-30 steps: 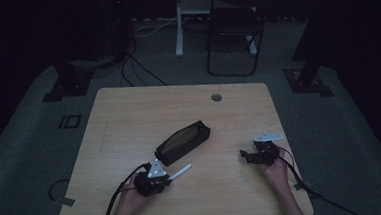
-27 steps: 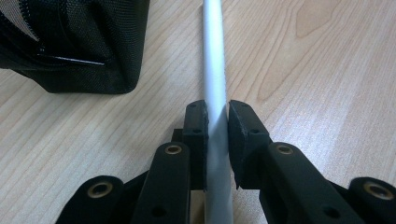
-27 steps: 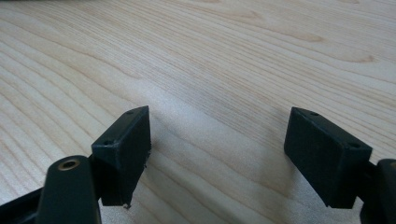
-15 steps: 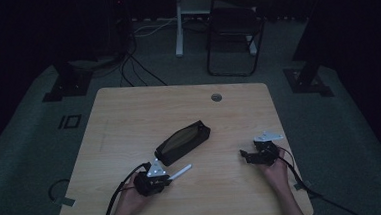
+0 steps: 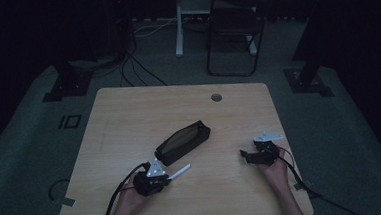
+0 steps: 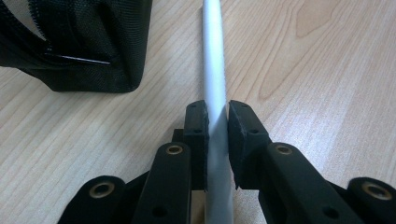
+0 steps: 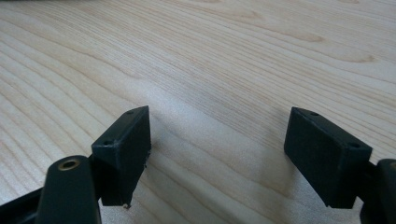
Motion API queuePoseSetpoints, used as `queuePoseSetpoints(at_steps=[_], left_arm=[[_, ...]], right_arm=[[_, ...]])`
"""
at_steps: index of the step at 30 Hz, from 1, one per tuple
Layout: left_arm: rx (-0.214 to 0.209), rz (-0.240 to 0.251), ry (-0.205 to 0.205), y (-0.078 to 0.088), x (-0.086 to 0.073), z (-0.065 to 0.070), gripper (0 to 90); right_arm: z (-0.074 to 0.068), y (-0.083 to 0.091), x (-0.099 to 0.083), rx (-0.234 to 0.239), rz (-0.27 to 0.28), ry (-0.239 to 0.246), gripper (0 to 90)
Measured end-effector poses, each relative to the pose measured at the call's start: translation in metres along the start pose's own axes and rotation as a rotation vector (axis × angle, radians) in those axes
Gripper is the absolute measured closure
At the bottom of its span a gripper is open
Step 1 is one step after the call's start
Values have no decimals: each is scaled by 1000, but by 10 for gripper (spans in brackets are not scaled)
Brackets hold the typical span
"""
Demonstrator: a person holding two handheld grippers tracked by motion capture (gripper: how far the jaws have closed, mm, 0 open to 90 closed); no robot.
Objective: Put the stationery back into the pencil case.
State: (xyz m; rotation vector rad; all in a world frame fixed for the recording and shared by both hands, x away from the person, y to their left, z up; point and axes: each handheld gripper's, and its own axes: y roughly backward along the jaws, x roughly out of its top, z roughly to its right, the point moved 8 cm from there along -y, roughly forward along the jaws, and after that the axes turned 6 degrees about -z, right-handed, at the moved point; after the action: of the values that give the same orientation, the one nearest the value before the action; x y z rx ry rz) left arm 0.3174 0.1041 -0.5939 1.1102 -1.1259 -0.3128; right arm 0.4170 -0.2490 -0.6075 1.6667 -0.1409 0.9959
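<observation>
**Pen clamped in your left jaws, beside the pouch**

Pen (image 6: 215, 70), white and slim, sits pinched between the pads of your left gripper (image 6: 216, 133), its barrel running straight ahead out of the jaws, low over the wooden surface (image 5: 129, 116). The black pouch (image 5: 183, 142) lies just beside the pen's far end, its open zip facing up. Your right gripper (image 7: 217, 140) rests well apart near the surface's right edge, jaws spread wide with bare wood between them.

From above my side, the high view looks down on the pale wooden table (image 5: 128, 111); both gripper views skim its grain closely.
</observation>
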Motion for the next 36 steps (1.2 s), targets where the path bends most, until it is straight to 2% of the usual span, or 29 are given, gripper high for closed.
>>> queuePoseSetpoints(at_steps=[21, 31, 36], left_arm=[[-11, 50, 26, 13, 5, -1, 788], [-30, 83, 36, 22, 9, 0, 788], [-24, 89, 32, 26, 10, 1, 789]], right_arm=[[0, 0, 0, 0, 0, 0, 231], [0, 0, 0, 0, 0, 1, 230], [0, 0, 0, 0, 1, 1, 230]])
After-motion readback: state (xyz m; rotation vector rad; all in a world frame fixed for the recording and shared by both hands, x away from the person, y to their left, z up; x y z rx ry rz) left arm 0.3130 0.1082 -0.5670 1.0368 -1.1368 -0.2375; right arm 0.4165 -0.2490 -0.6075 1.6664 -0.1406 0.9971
